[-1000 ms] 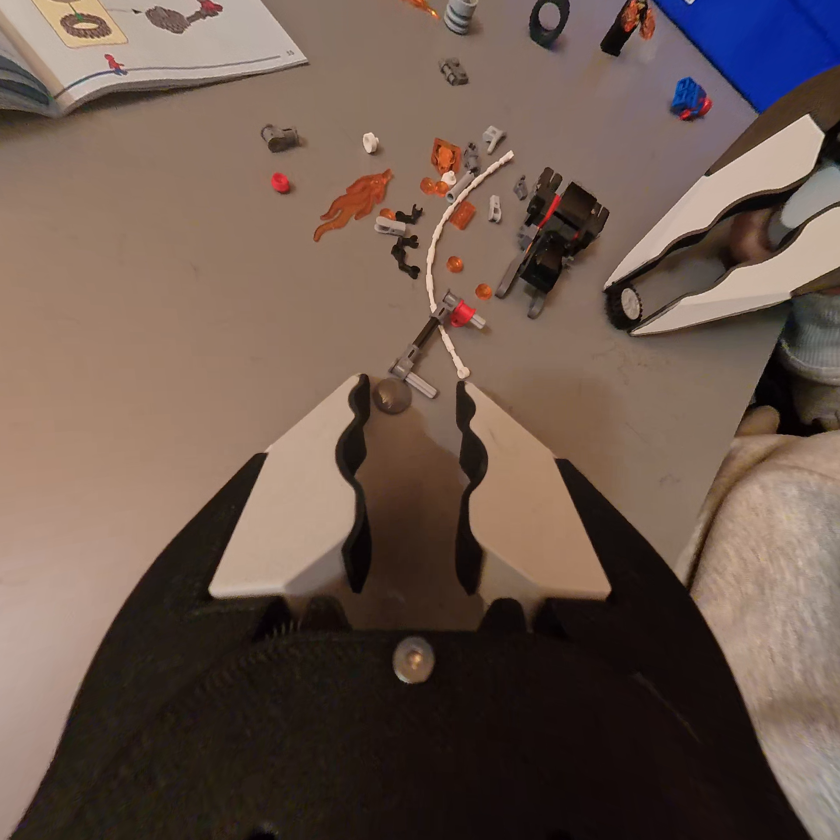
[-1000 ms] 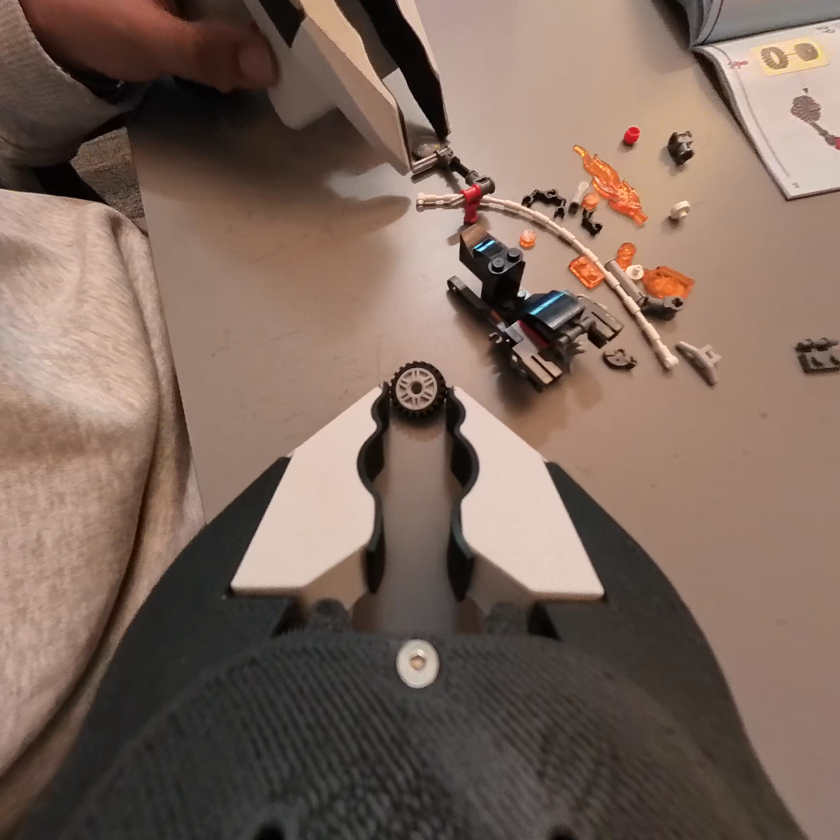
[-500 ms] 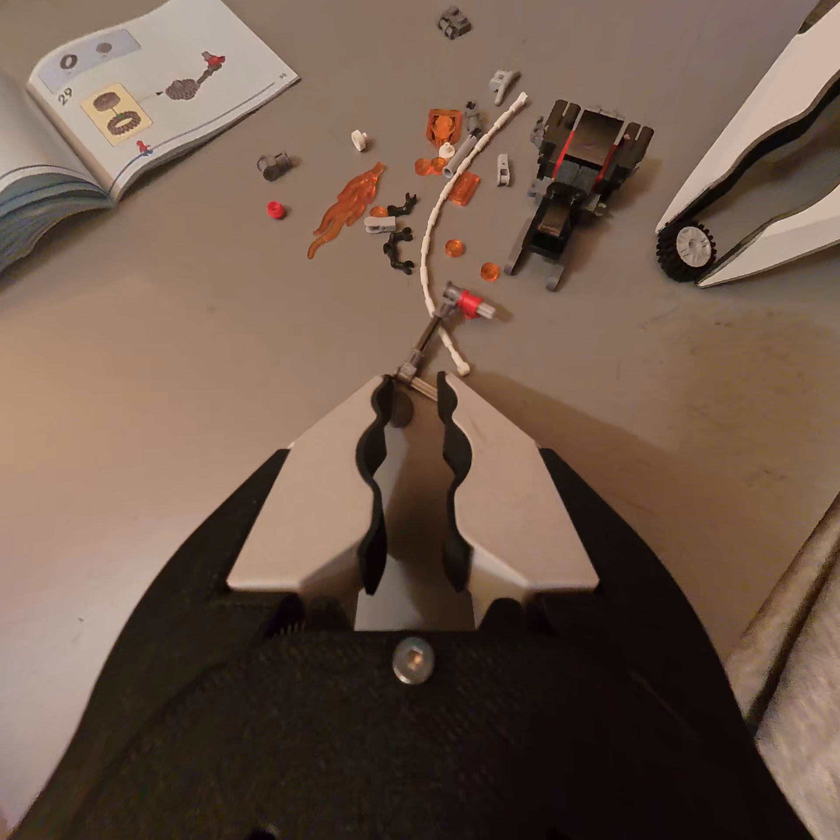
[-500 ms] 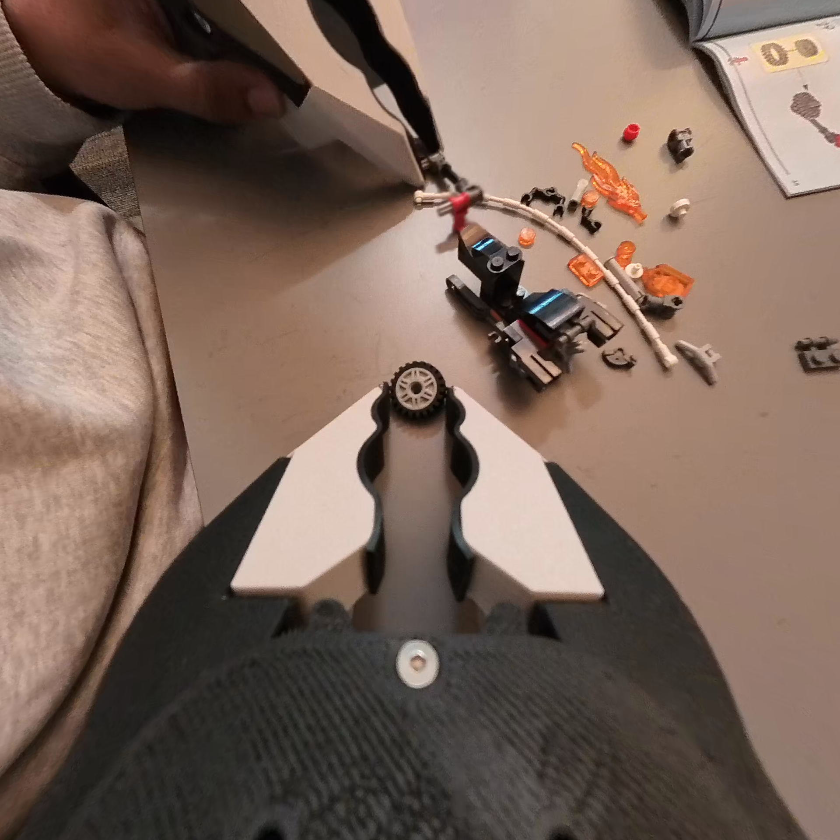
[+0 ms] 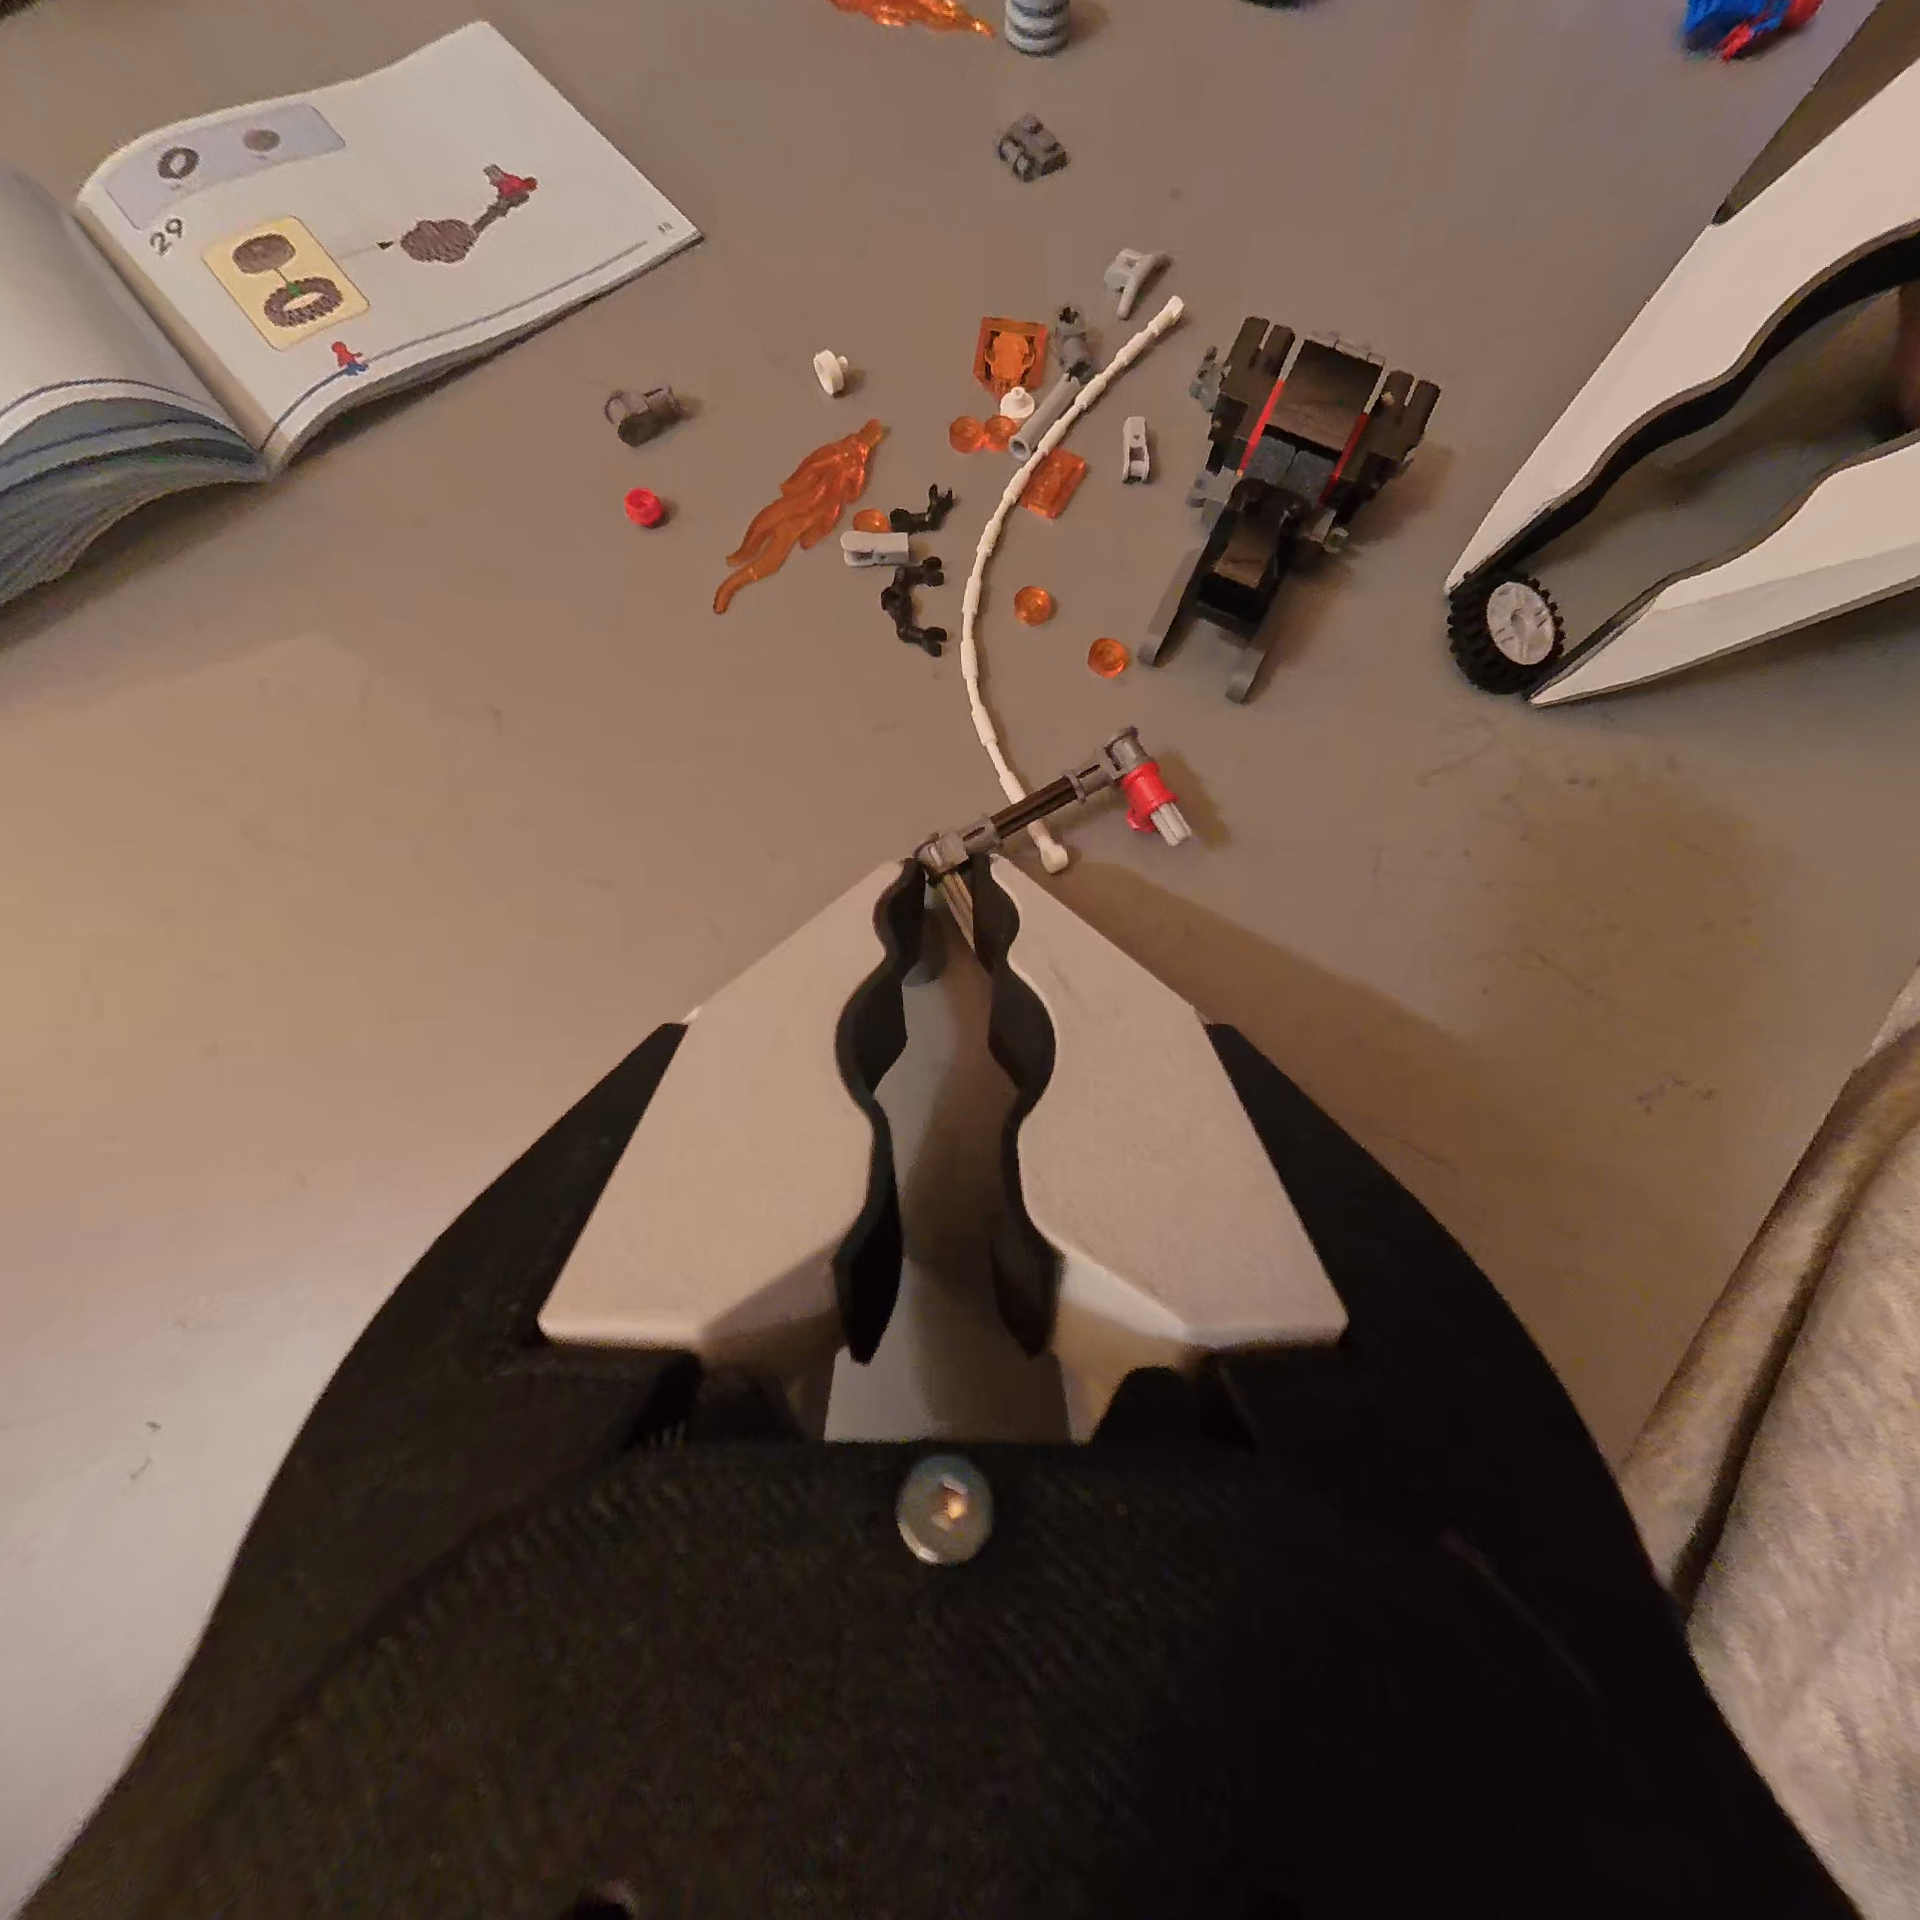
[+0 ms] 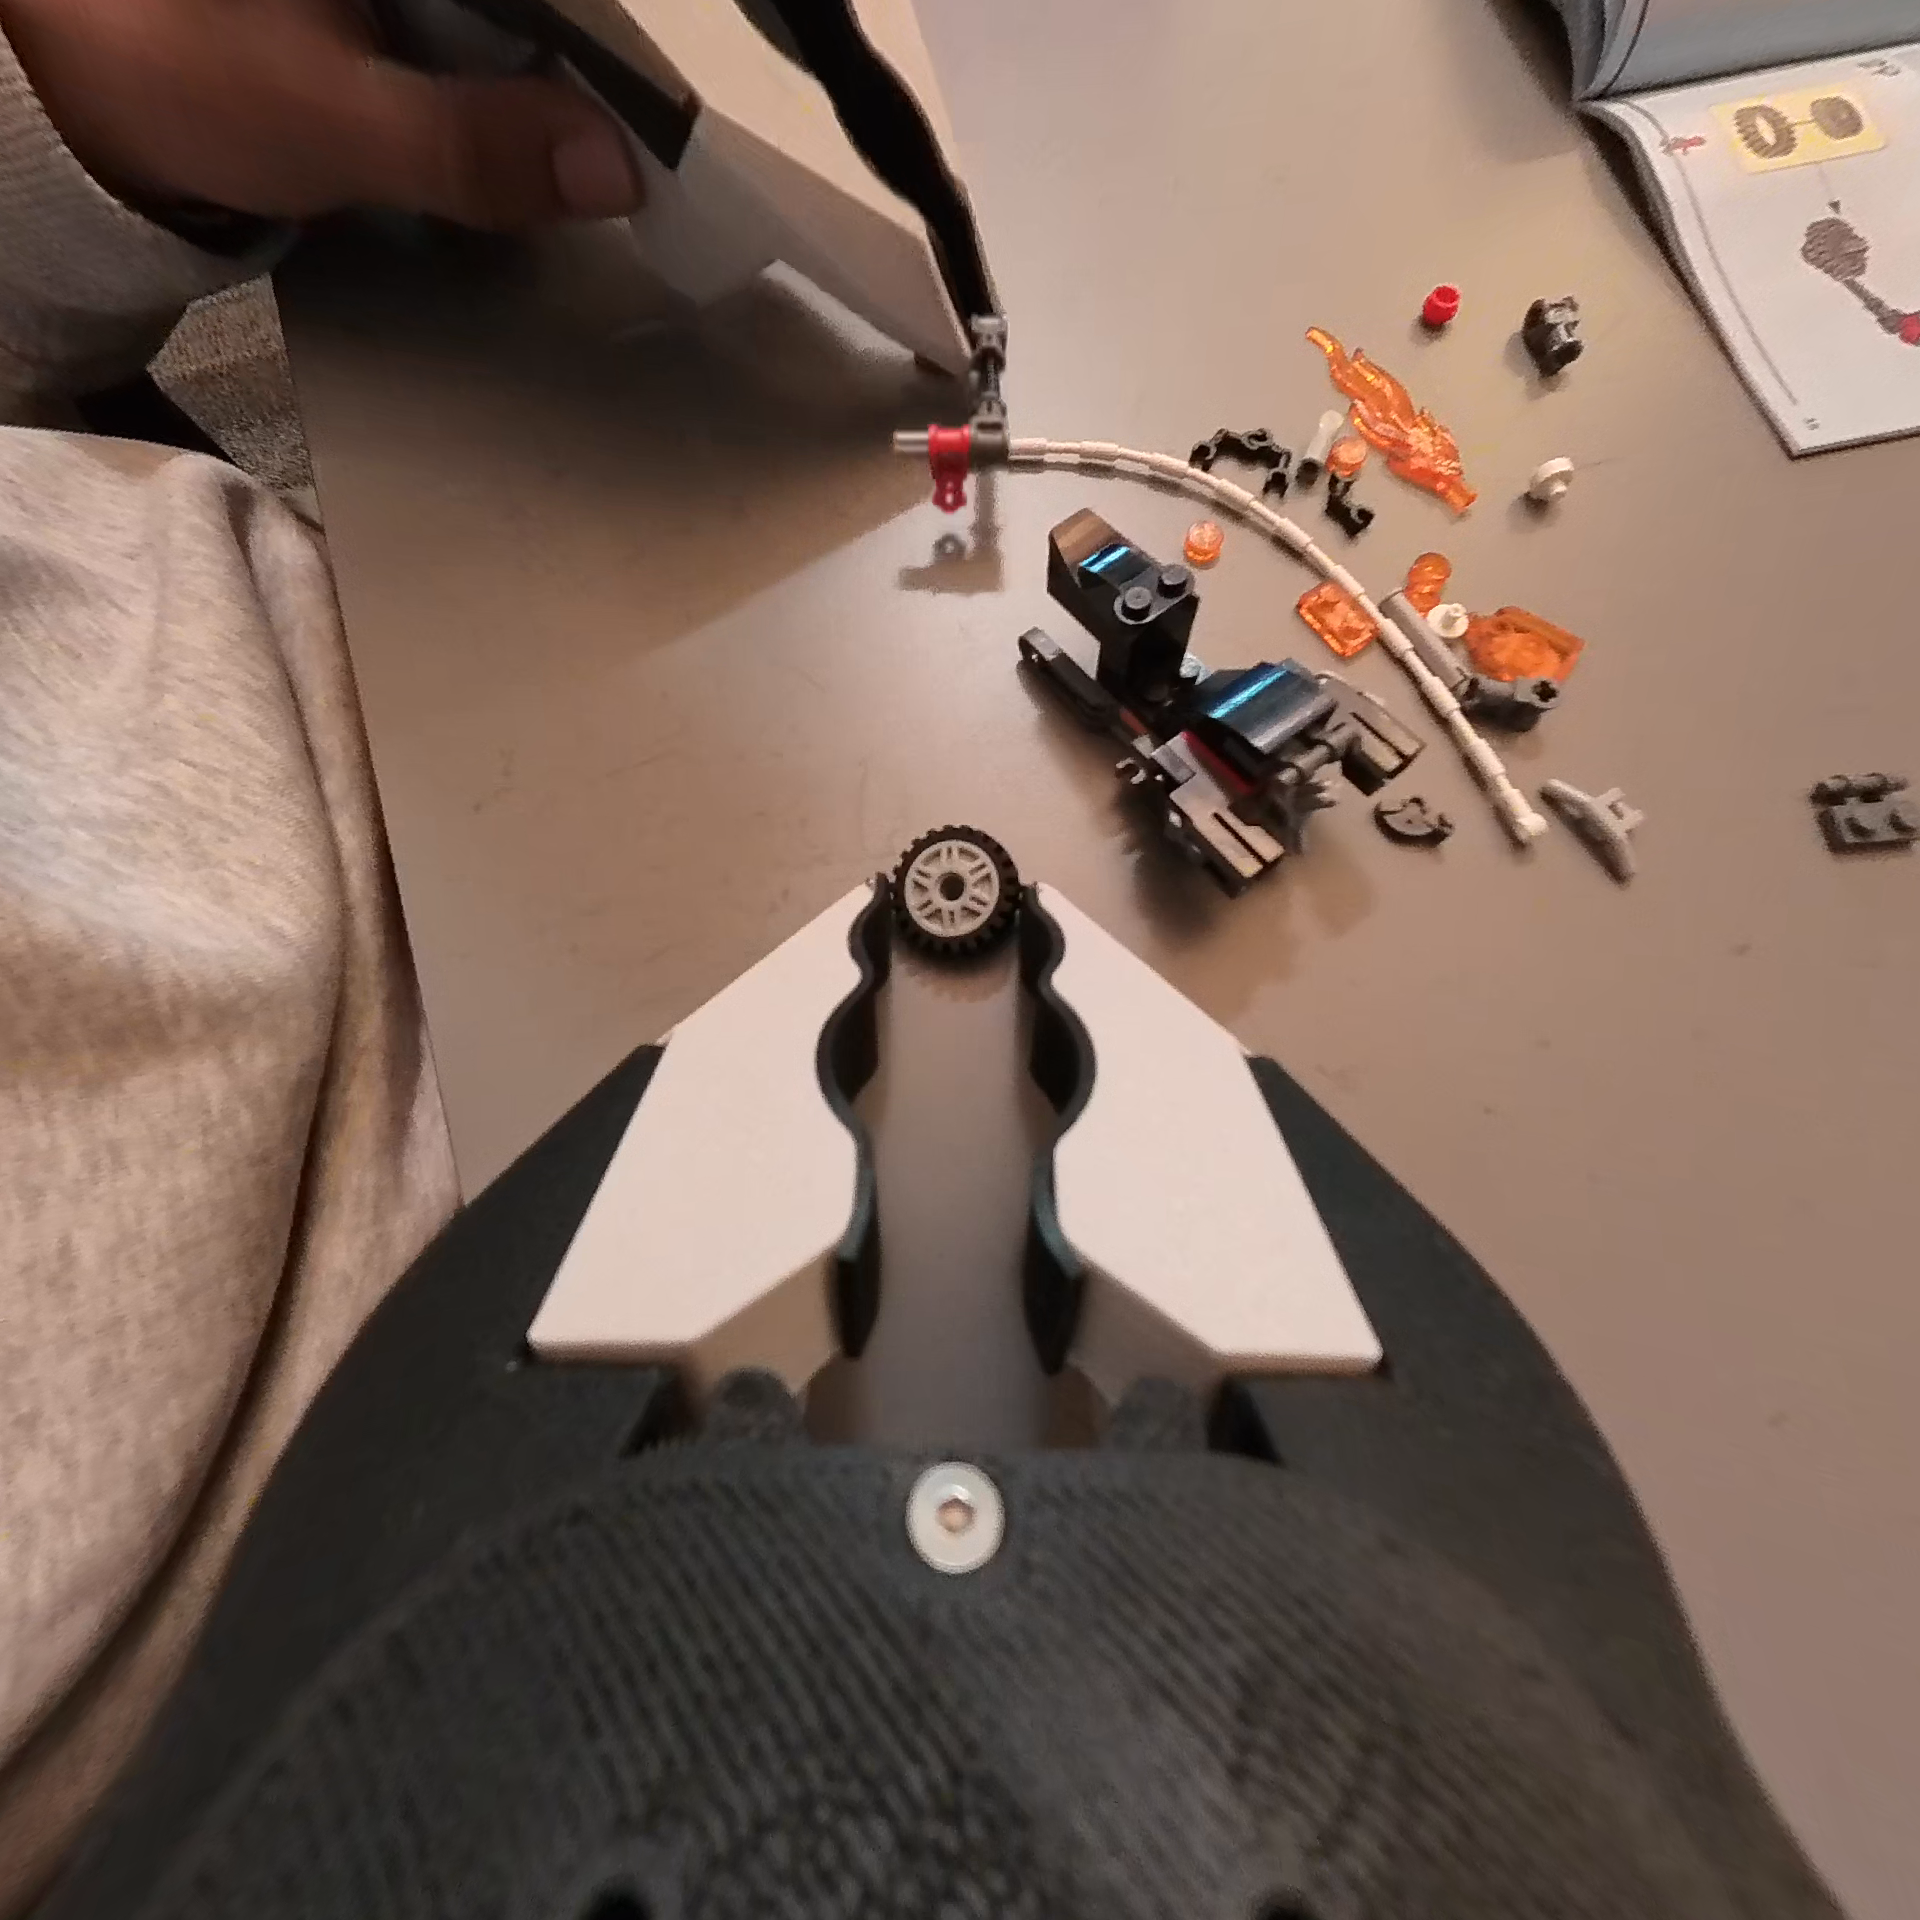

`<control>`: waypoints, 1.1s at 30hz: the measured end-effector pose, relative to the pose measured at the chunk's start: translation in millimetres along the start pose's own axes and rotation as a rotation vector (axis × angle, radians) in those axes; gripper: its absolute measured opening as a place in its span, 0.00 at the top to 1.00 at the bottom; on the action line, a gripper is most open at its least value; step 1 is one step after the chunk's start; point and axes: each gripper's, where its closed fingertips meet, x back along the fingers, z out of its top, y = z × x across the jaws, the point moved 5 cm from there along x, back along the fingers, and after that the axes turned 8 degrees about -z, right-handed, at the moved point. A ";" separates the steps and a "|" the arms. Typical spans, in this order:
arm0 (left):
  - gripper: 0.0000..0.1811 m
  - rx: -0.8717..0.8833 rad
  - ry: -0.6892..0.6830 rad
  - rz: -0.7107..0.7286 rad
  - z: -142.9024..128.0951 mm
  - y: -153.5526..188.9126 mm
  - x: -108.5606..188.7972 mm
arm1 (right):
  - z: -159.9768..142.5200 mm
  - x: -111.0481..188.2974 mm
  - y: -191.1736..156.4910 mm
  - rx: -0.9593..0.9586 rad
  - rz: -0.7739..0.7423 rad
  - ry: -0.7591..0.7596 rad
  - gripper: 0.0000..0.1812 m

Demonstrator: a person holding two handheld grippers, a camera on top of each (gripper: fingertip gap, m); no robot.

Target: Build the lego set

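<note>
Left gripper fingers clenched on the grey end of an axle piece, which extends beyond the tips. Right gripper fingers grasp a wheel at their tips, above the bench.

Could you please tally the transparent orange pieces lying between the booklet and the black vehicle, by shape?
Flame: 1
Round studs: 5
Square tile: 1
Shield tile: 1
Total: 8
</note>
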 end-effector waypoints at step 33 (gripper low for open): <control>0.90 0.231 0.063 -0.406 6.1 38.4 1.4 | 40.1 -20.8 -53.4 0.713 -0.495 0.266 0.91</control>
